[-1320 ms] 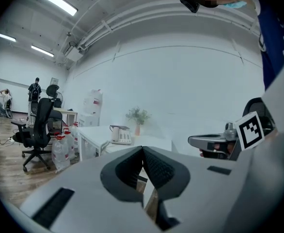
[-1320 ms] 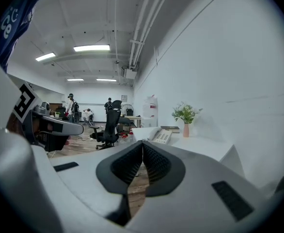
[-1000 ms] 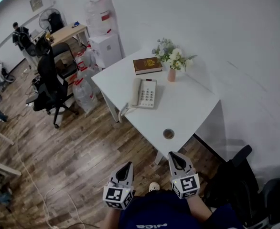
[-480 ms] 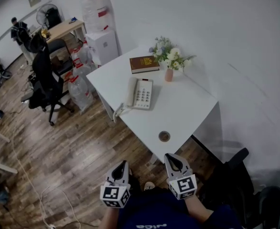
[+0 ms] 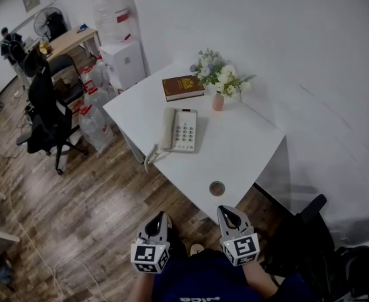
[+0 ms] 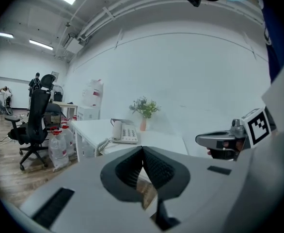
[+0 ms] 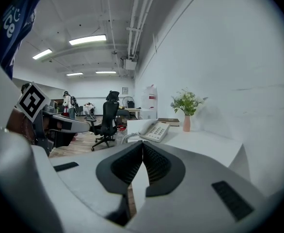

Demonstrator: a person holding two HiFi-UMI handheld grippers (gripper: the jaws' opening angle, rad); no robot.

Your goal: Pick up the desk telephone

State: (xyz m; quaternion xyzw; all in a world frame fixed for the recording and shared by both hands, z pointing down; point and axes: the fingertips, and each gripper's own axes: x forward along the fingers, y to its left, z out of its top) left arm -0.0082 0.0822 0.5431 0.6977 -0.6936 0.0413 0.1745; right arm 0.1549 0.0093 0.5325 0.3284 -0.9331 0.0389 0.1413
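The desk telephone (image 5: 180, 129) lies by the left edge of the white table (image 5: 247, 150), its cord dangling over; a brown book (image 5: 182, 87), gold print too small to read, and a flower vase (image 5: 218, 99) sit at the far corner; left gripper (image 5: 158, 218) and right gripper (image 5: 226, 212), both clenched and empty, hover off the near corner

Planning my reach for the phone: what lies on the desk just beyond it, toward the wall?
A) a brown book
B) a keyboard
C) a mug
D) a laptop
A: a brown book lies just past the desk telephone, beside the flower vase.
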